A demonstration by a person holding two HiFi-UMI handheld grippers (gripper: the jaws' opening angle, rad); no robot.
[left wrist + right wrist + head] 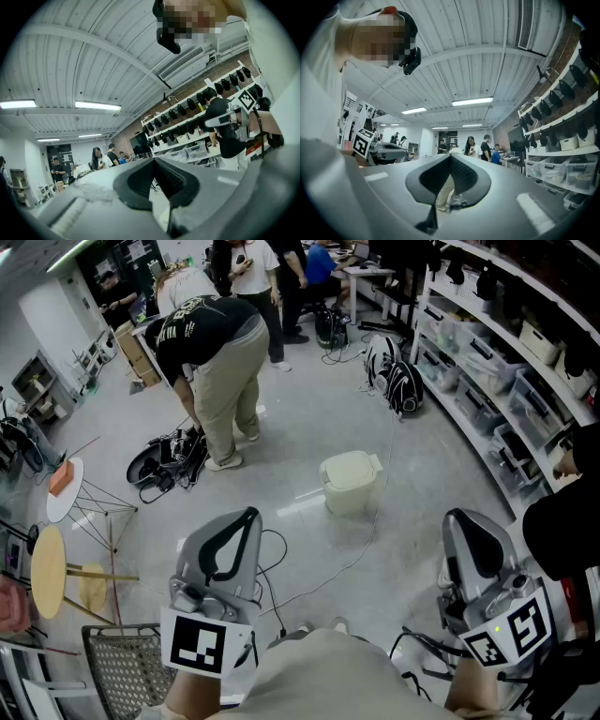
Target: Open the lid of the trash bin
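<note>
A small cream trash bin [350,482] stands on the grey floor in the head view, its lid down. Both grippers are held low and close to my body, well short of the bin. My left gripper [247,515] is at the lower left and my right gripper [459,519] at the lower right. Each has its jaws closed together with nothing between them. The left gripper view looks past the shut left gripper [152,160] toward ceiling and shelves. In the right gripper view the right gripper [450,156] is also shut. Neither gripper view shows the bin.
A person [214,351] bends over a black bag [167,458] on the floor at the left. Backpacks [398,382] lie by the shelves [511,381] on the right. A cable [361,538] runs past the bin. Round side tables [62,491] and a wire chair [122,664] stand at the left.
</note>
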